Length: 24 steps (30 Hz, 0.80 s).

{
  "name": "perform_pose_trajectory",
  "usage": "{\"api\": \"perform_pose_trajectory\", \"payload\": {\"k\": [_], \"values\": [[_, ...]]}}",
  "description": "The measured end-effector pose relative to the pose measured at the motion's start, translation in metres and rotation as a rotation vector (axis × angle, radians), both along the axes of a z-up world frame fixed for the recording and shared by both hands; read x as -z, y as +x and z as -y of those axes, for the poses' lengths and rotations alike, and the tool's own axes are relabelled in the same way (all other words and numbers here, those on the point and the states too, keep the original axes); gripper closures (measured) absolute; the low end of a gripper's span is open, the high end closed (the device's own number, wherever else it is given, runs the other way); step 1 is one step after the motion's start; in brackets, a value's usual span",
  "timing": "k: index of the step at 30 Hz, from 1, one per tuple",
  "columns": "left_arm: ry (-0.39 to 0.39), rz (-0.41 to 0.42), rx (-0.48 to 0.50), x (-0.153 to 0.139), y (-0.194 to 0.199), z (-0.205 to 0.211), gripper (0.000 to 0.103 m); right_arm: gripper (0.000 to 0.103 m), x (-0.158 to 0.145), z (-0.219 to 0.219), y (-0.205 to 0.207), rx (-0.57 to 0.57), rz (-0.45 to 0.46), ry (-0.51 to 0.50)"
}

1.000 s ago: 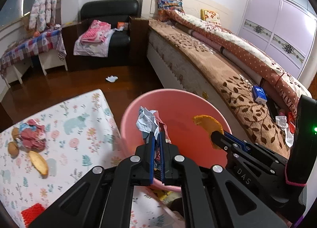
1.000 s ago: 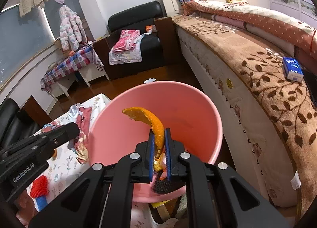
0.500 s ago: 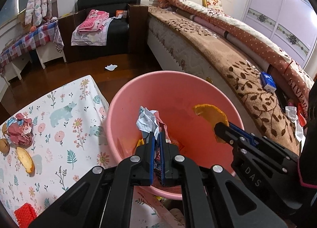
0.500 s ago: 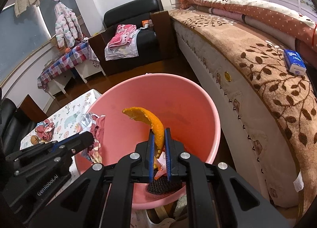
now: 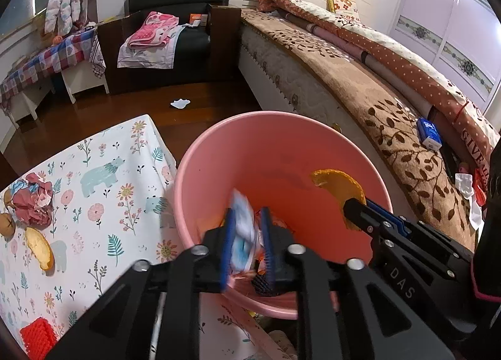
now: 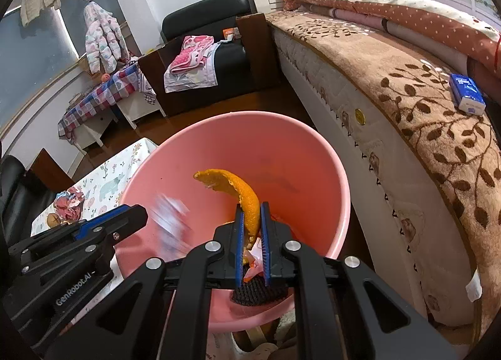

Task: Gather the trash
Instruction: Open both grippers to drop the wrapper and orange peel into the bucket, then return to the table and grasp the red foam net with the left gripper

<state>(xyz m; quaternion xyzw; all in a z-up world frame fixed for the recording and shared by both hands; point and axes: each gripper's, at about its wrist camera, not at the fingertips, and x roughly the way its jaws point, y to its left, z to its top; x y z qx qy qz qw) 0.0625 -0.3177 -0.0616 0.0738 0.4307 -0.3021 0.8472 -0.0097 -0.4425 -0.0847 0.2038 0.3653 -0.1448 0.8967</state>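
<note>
While both hang inside the pink bucket (image 5: 250, 128) rim, left claw (image 5: 247, 219) parted, blurred wrapper (image 5: 242, 228) between, right claw (image 6: 252, 219) pinching orange peel (image 6: 238, 191).

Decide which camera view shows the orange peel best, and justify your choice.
The right wrist view is best: the orange peel stands centred and sharp in the right tool, above the pink bucket. The left wrist view shows only its upper end at the side, its lower part hidden by that tool.
</note>
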Motion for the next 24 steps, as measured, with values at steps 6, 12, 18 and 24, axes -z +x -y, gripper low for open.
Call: {"api": "perform_pose_trajectory", "payload": {"k": [6,12,18,24], "values": [[-0.008,0.003,0.000,-0.003,0.000,-0.002,0.070,0.090,0.004,0.002,0.001,0.004,-0.012,0.018],[-0.021,-0.001,-0.003,-0.006,-0.001,-0.006,0.070,0.083,0.003,0.000,0.001,-0.003,-0.011,0.021],[-0.029,0.002,-0.017,-0.011,0.001,-0.012,0.069,0.076,0.001,-0.005,-0.001,-0.016,0.004,0.030],[-0.040,0.019,-0.022,-0.020,-0.003,-0.018,0.069,0.076,-0.007,-0.010,-0.006,-0.020,0.026,0.024]]}}
